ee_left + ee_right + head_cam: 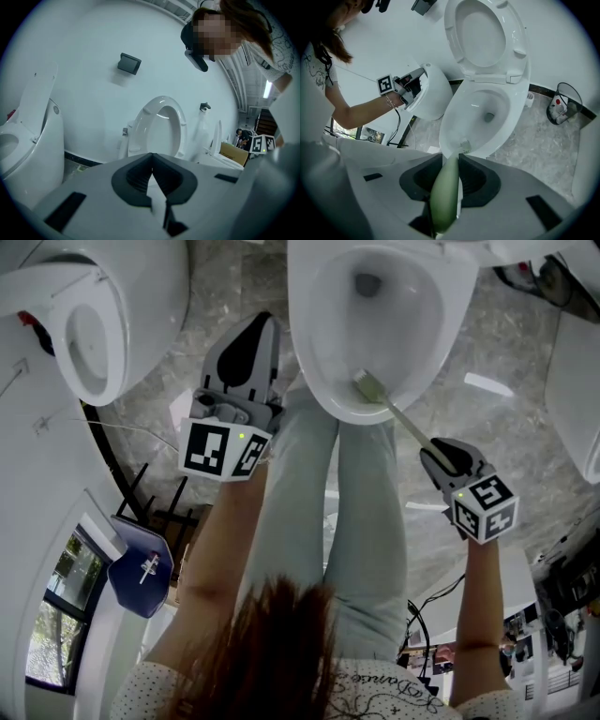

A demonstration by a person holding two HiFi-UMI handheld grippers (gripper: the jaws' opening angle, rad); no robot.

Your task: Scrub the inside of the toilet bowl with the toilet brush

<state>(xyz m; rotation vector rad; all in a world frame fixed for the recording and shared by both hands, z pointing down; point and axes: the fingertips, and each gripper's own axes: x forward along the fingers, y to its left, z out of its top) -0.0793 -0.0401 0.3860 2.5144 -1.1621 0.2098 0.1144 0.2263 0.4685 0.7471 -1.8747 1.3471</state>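
The white toilet bowl point(323, 324) stands open at the top centre, its seat and lid raised point(485, 33). A toilet brush with a pale green handle point(405, 421) reaches into it. The bristle head point(367, 385) lies against the bowl's near inner wall point(464, 144). My right gripper point(435, 452) is shut on the brush handle point(443, 199), which runs out between its jaws point(451, 158). My left gripper point(255, 332) hangs left of the bowl, off the rim. It is shut with nothing in it point(152, 160).
A second toilet point(80, 329) stands at the left. A wire waste bin point(562, 104) sits on the marble floor right of the bowl. The person's legs point(361, 512) stand right in front of it. More toilets point(161, 126) line the white wall.
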